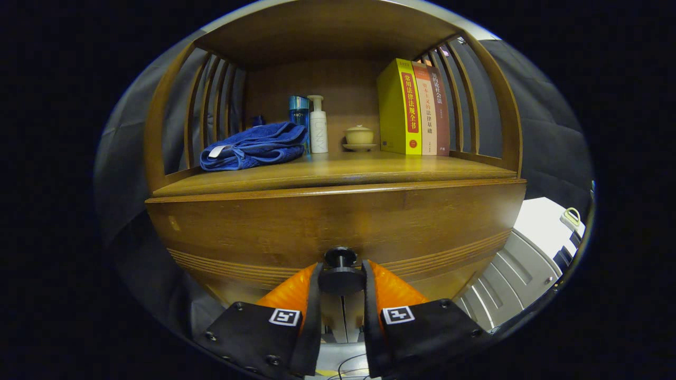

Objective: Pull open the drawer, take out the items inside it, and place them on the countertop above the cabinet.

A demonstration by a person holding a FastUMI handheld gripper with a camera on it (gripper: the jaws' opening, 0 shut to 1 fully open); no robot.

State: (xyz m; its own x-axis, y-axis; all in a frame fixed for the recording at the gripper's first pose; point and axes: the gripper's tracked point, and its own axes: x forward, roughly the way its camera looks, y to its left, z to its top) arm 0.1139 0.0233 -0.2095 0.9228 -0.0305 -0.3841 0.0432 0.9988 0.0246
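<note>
Gripper view: your gripper had both fingers clamped on the drawer knob — knob sat right between them, drawer front just ahead and shut. Contents couldn't be seen. Pull straight back, level, keep the squeeze on or the knob slips. Tool was held level, square to the front — countertop above and beyond.

Beyond my hand-held gripper, whose two fingers gripped one dark drawer knob, I counted one wooden cabinet. On its tabletop stood three books, two bottles, one lidded cup on one saucer, and one folded blue towel.
</note>
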